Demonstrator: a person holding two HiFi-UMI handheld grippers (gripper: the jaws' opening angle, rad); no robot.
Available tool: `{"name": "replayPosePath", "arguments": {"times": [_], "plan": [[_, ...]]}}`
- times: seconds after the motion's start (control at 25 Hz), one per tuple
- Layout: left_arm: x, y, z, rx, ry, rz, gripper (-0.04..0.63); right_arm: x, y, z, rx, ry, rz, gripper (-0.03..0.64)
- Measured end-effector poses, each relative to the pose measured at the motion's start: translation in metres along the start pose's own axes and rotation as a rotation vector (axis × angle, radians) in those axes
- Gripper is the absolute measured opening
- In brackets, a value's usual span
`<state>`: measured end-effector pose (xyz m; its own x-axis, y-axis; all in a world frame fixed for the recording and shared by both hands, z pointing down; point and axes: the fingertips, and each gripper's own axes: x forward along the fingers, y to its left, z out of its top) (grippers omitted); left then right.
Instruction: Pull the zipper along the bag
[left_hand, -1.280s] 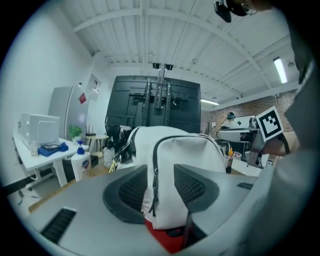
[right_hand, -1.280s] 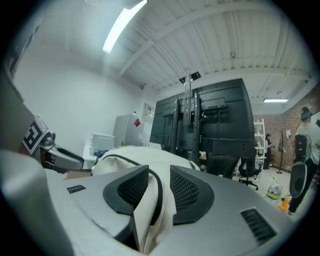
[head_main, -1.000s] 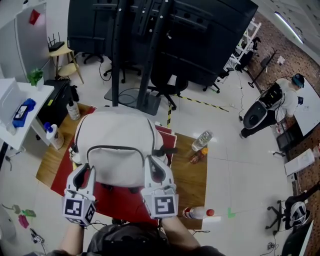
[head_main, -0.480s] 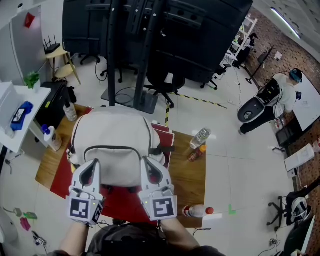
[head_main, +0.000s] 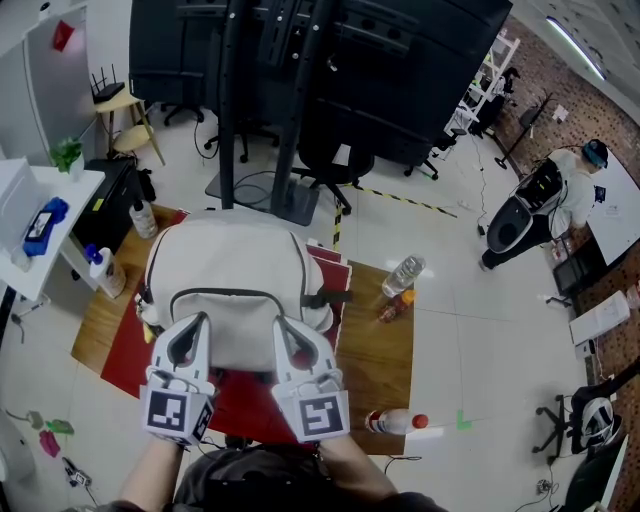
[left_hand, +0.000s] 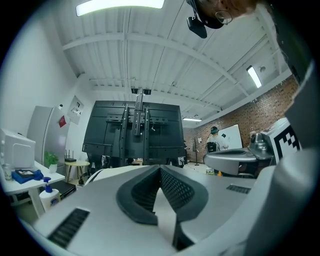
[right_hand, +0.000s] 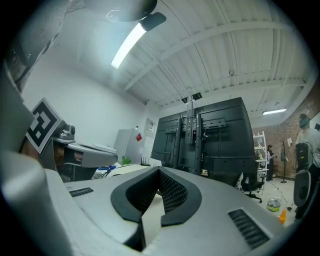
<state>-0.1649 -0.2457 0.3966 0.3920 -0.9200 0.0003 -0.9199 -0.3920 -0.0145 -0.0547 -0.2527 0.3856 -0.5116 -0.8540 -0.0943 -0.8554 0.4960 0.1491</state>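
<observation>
2 closed grippers (head_main: 198, 322) (head_main: 281, 326); bag (head_main: 235, 260) near edge obsc.

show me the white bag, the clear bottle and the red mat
white bag (head_main: 235, 265), head view, top panel
clear bottle (head_main: 403, 273), head view, mid body
red mat (head_main: 243, 398), head view, bare near part

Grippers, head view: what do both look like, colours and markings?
The left gripper and right gripper match: light grey moulded shells, black mesh-textured pads lining the jaws, slotted vents, and a black-and-white square marker cube at each rear.
</observation>
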Motion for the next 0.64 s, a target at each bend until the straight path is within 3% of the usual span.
{"name": "replayPosePath", "arguments": {"times": [0.64], "plan": [[-0.003,-0.0039,-0.0062,-0.015,0.02,0.003,0.021,-0.0052,-0.0015,-0.0031,-0.023,0.021,-0.001,0.021]]}}
